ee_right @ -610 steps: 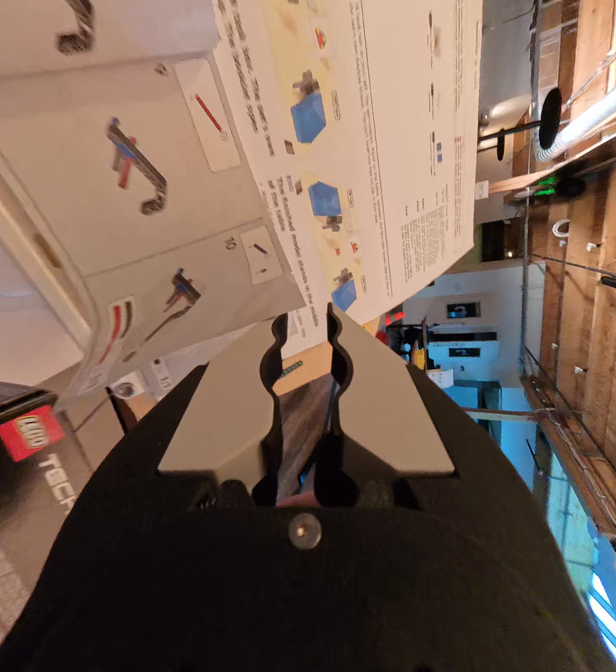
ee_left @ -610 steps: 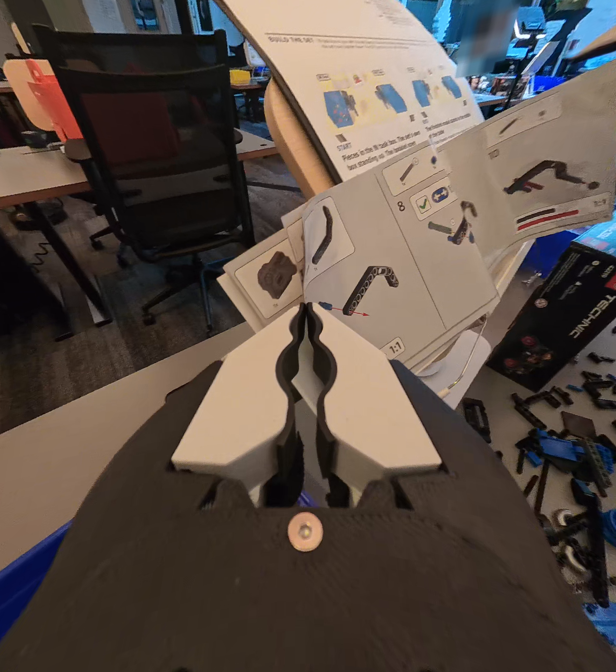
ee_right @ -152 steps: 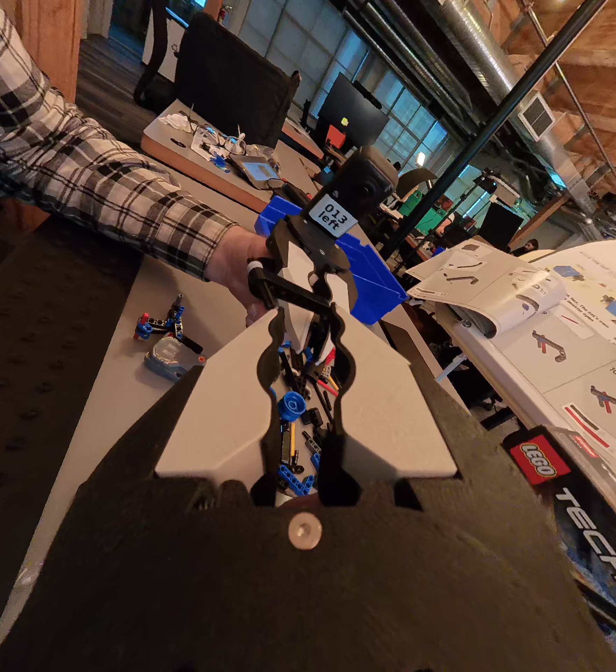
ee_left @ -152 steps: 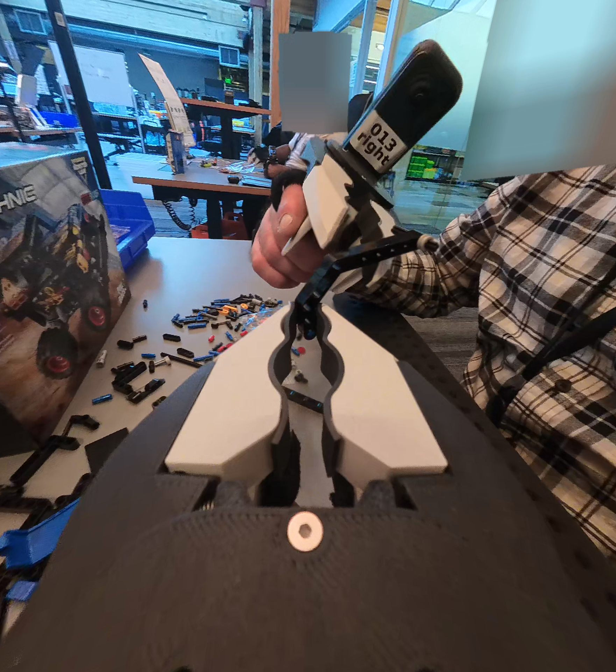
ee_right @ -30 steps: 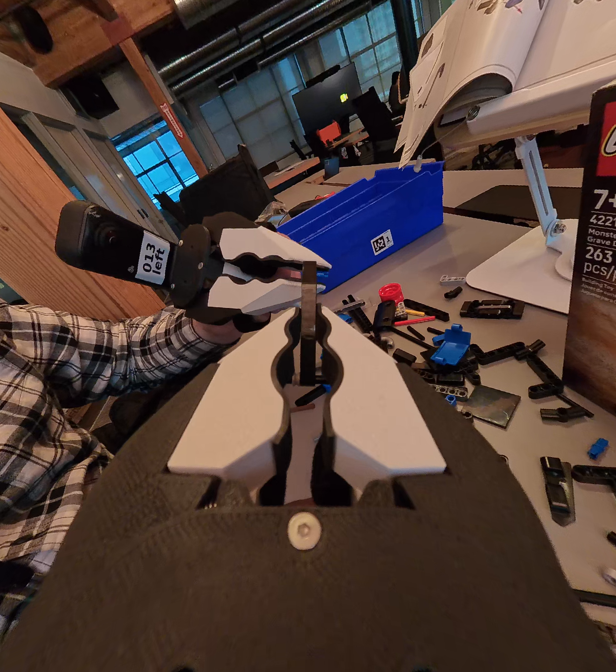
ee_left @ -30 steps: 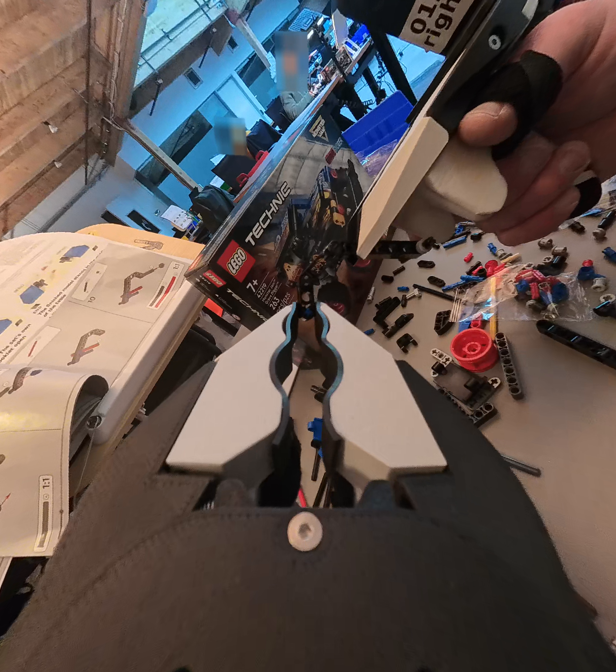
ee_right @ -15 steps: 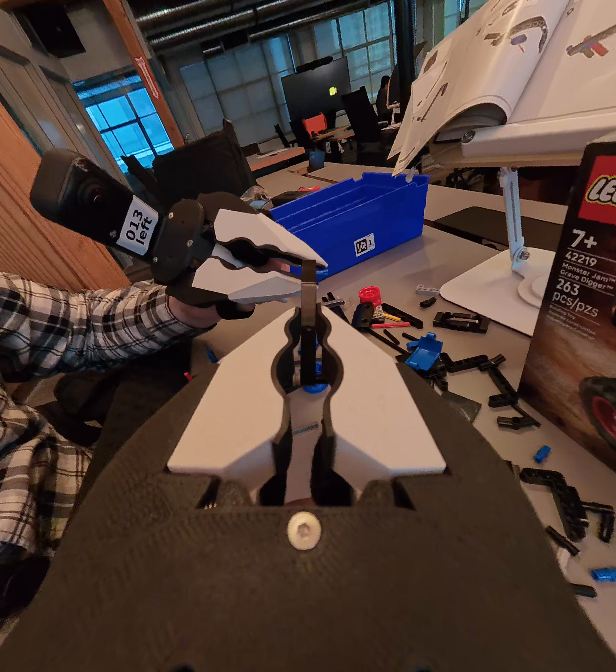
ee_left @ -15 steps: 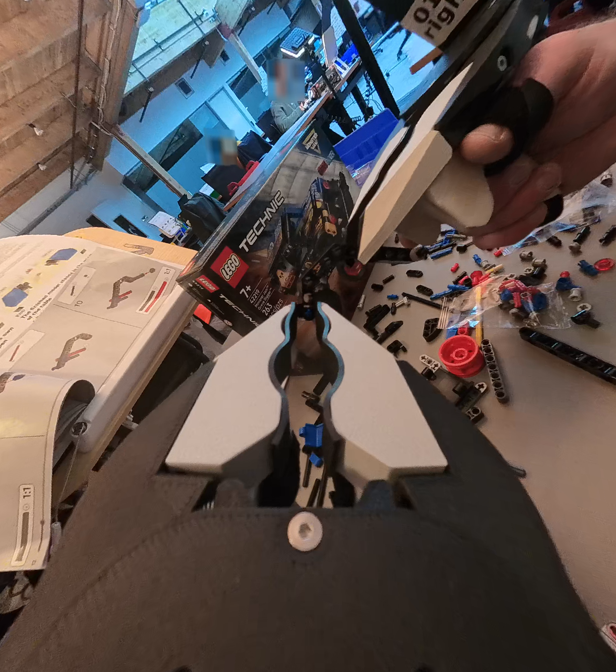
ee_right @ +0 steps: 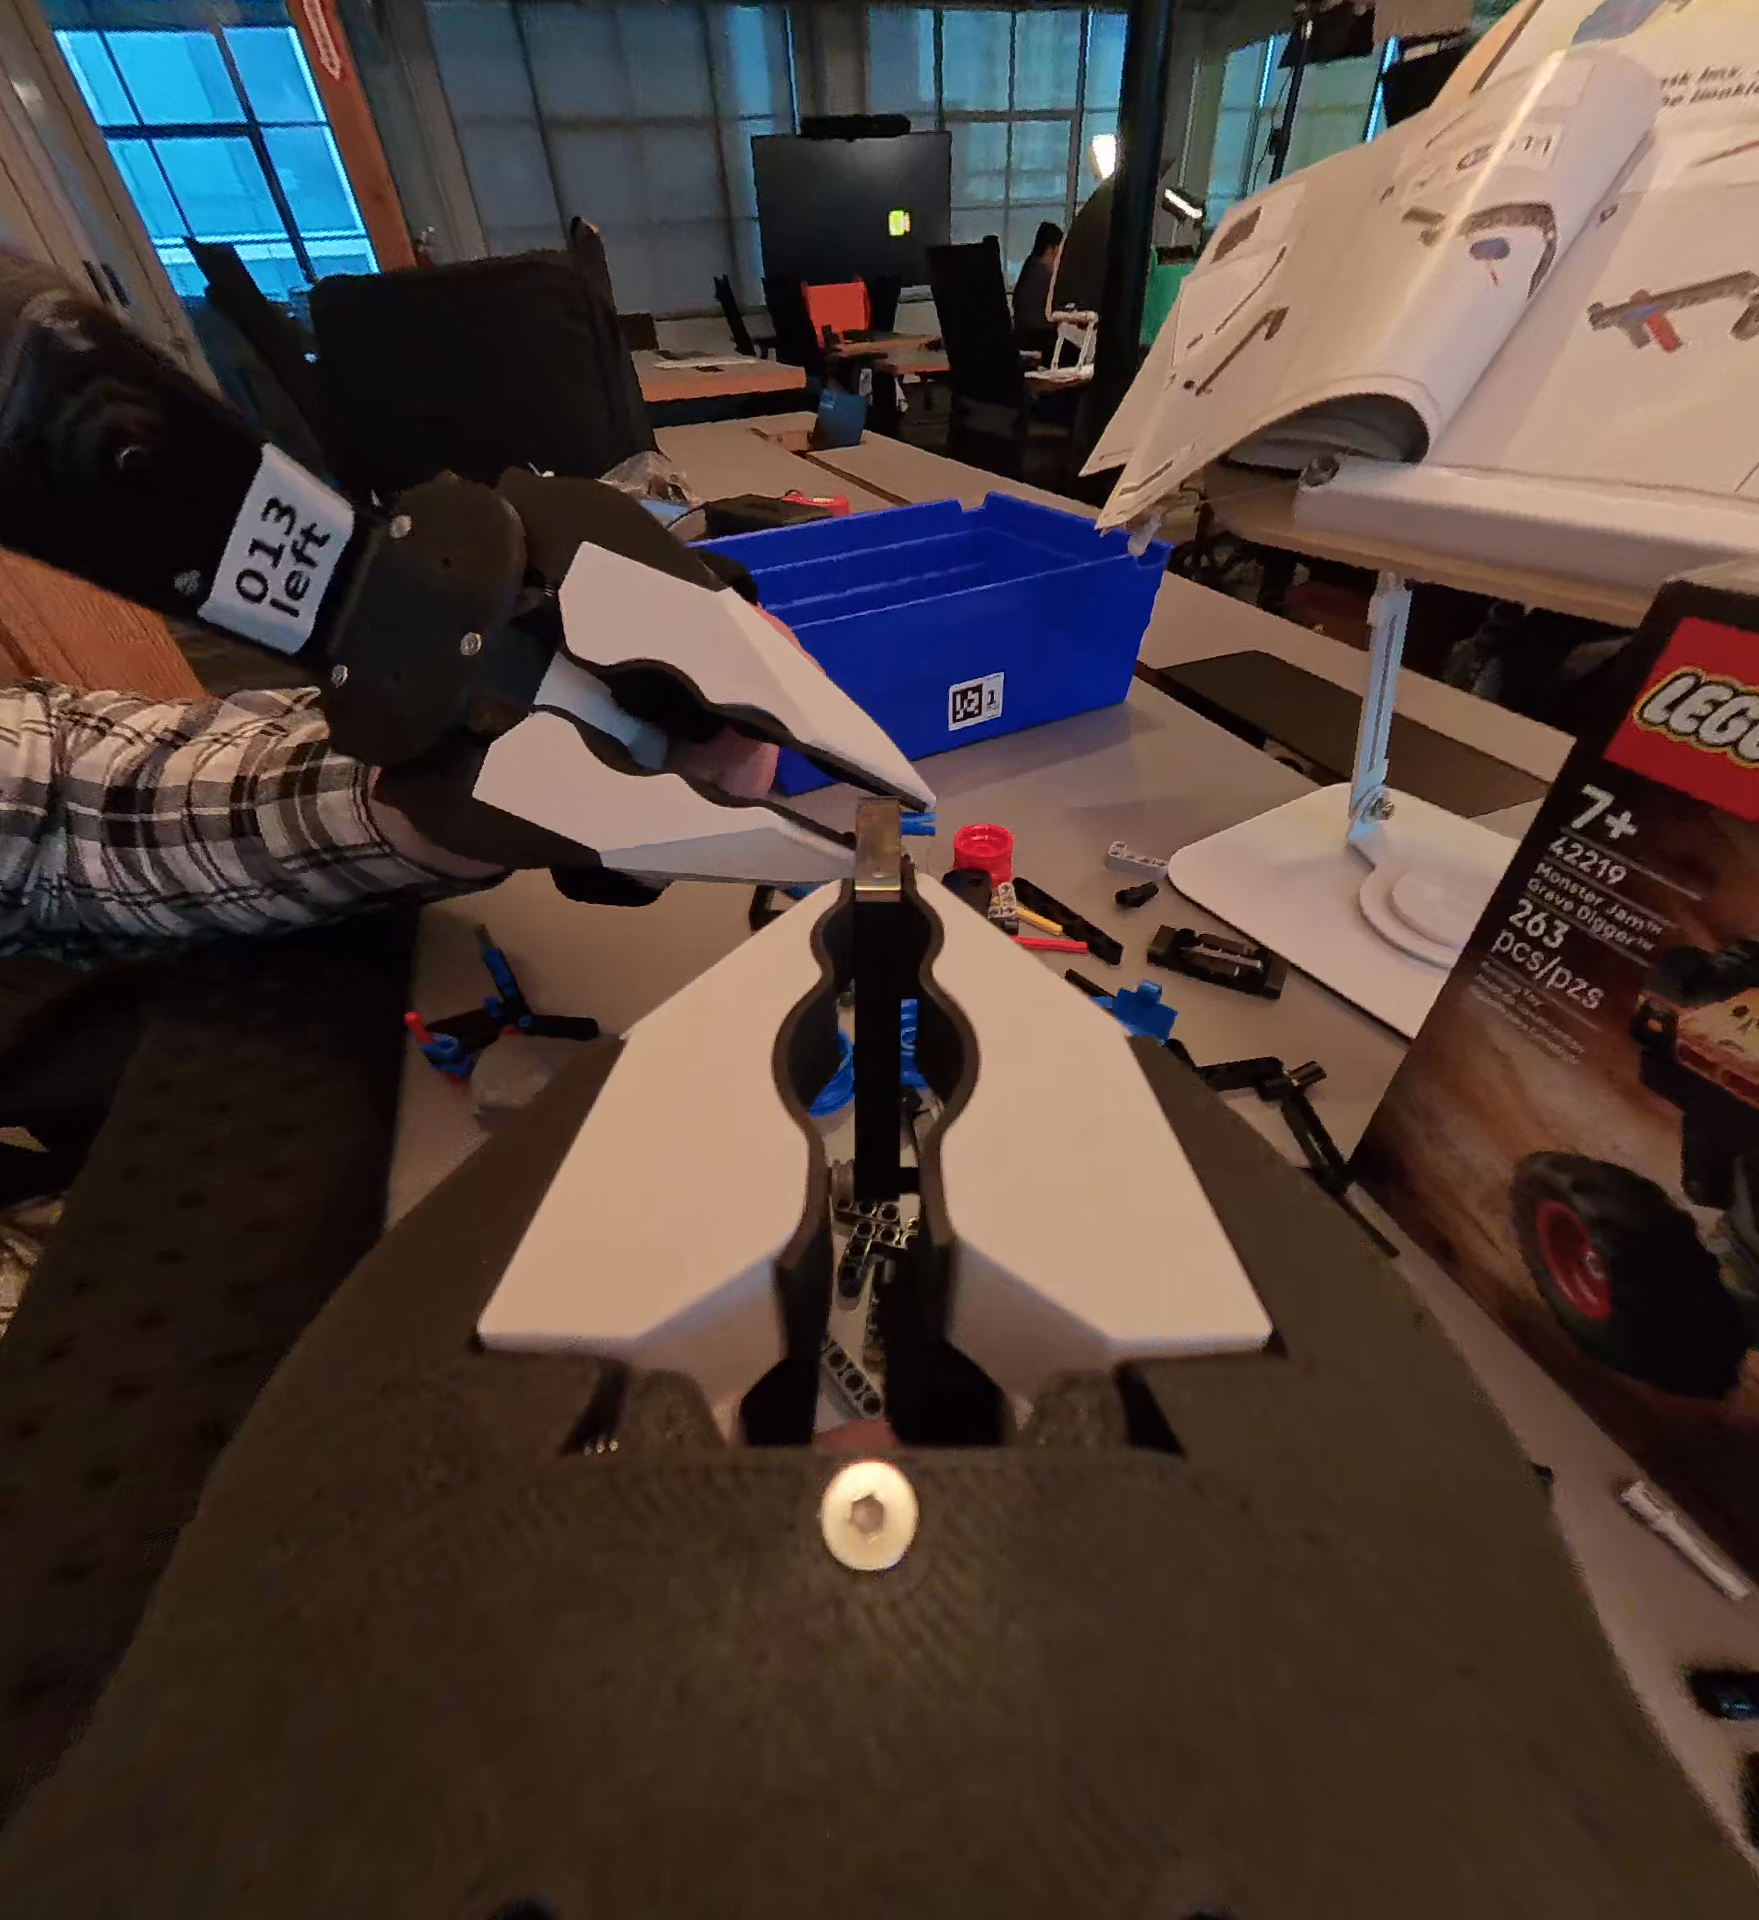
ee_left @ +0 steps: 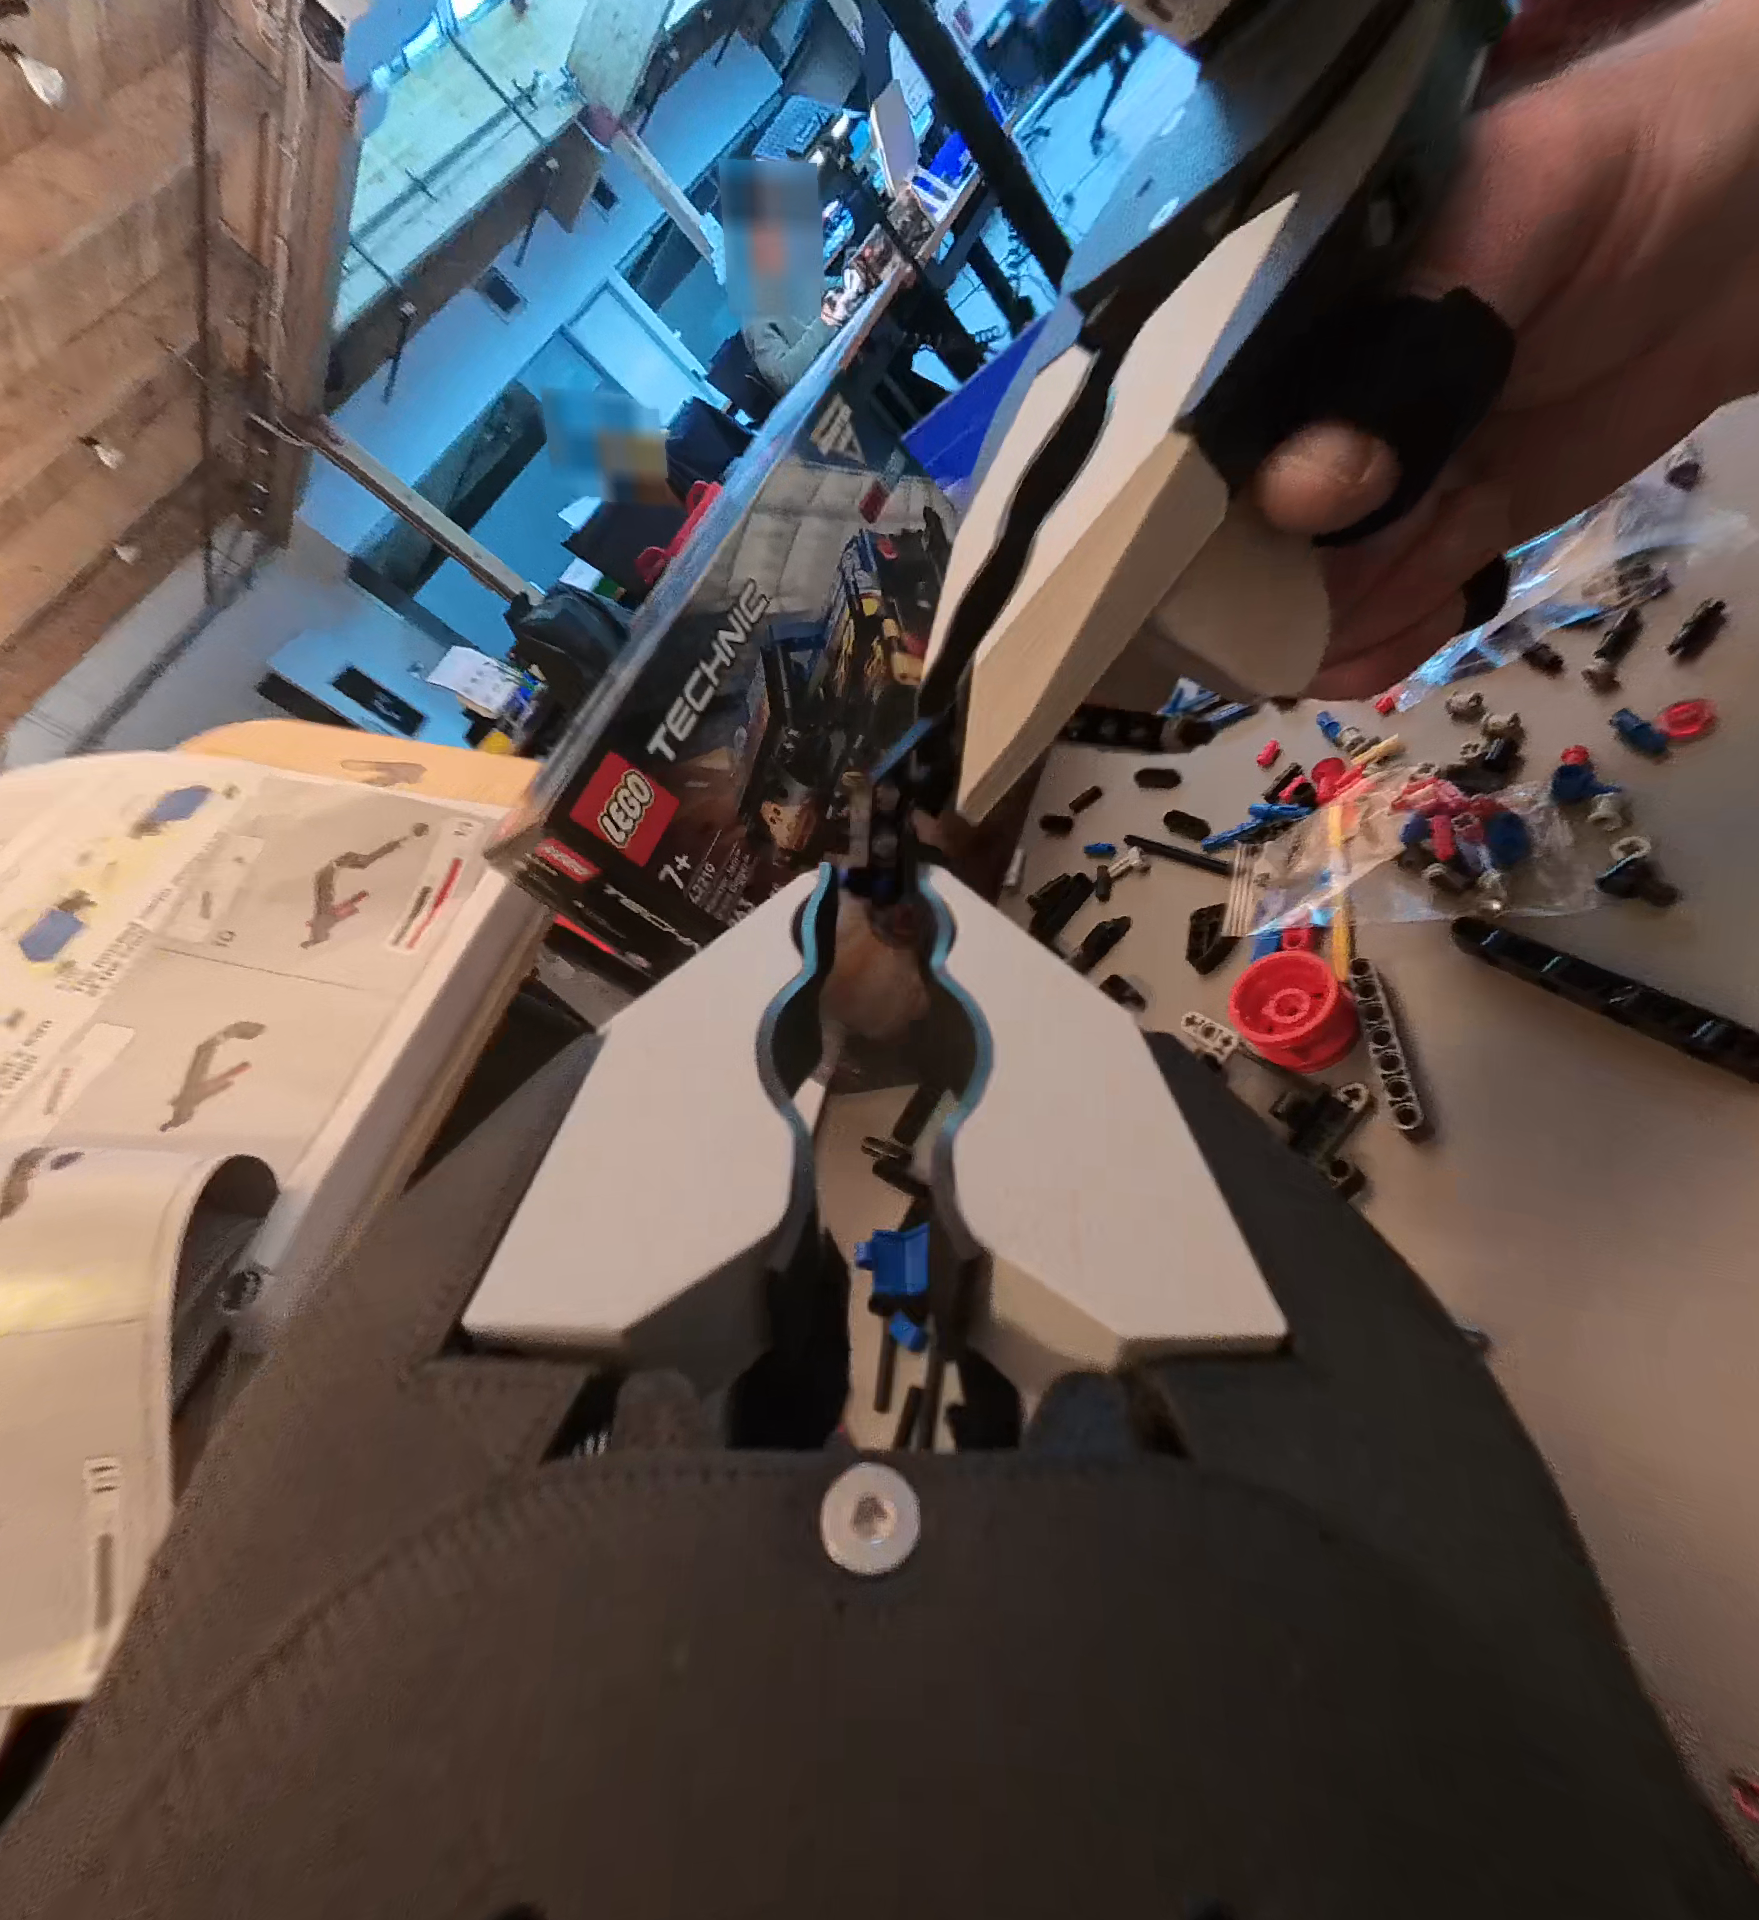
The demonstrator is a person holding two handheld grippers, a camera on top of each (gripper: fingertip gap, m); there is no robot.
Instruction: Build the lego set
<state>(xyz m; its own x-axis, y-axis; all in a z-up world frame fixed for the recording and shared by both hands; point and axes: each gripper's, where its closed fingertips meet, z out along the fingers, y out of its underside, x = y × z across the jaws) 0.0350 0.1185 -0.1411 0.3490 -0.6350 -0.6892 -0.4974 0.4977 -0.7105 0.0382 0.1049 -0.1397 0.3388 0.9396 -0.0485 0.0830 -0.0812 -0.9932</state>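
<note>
I've got the black liftarm beam [ee_right: 876, 1029] clamped edge-on in my right gripper [ee_right: 877, 883], fingers closed tight on it, its top end poking out past the tips. My left gripper [ee_right: 885, 821] comes in from the side, fingers nearly shut on a small blue pin [ee_right: 916, 823], right at the beam's top hole. From the left wrist view the beam [ee_left: 890, 821] sits just beyond my fingertips. I reckon the trick is lining the pin square to the hole, then pushing straight, no twisting. Loose parts and the red wheel hub [ee_left: 1290, 1010] lie scattered on the surface [ee_left: 1581, 1247] below, the set box [ee_right: 1675, 935] standing alongside.
</note>
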